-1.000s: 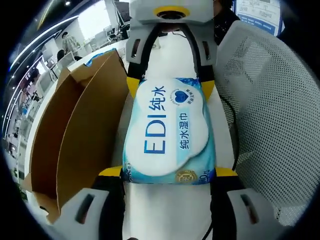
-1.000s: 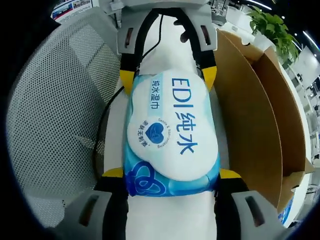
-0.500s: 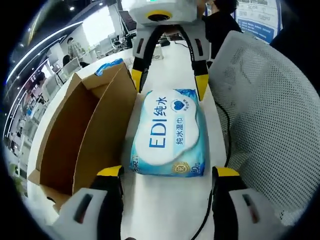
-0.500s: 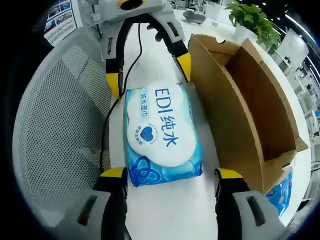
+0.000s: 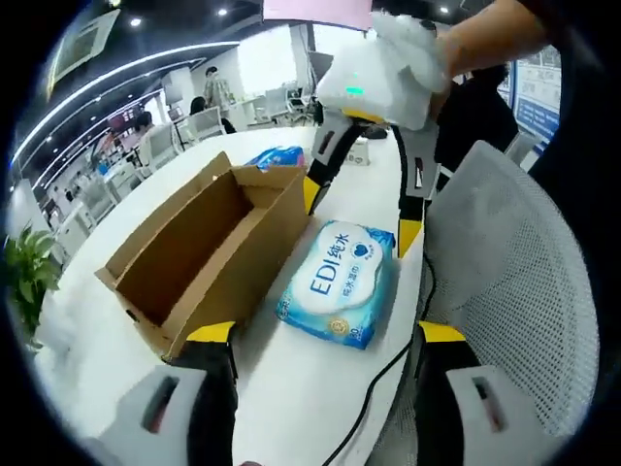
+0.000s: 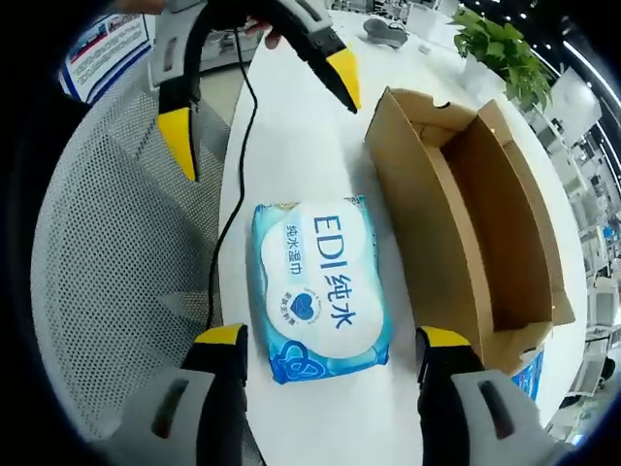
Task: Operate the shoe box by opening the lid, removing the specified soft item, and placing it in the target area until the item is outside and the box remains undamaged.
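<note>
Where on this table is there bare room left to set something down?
A bare white strip runs between the wet wipes pack and the open cardboard box. More bare table lies past the pack, crossed by a black cable. It is tight between the pack and the mesh chair.

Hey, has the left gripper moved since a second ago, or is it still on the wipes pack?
Yes. The left gripper has let go and risen away from the wipes pack, which lies on the table beside the open box.
</note>
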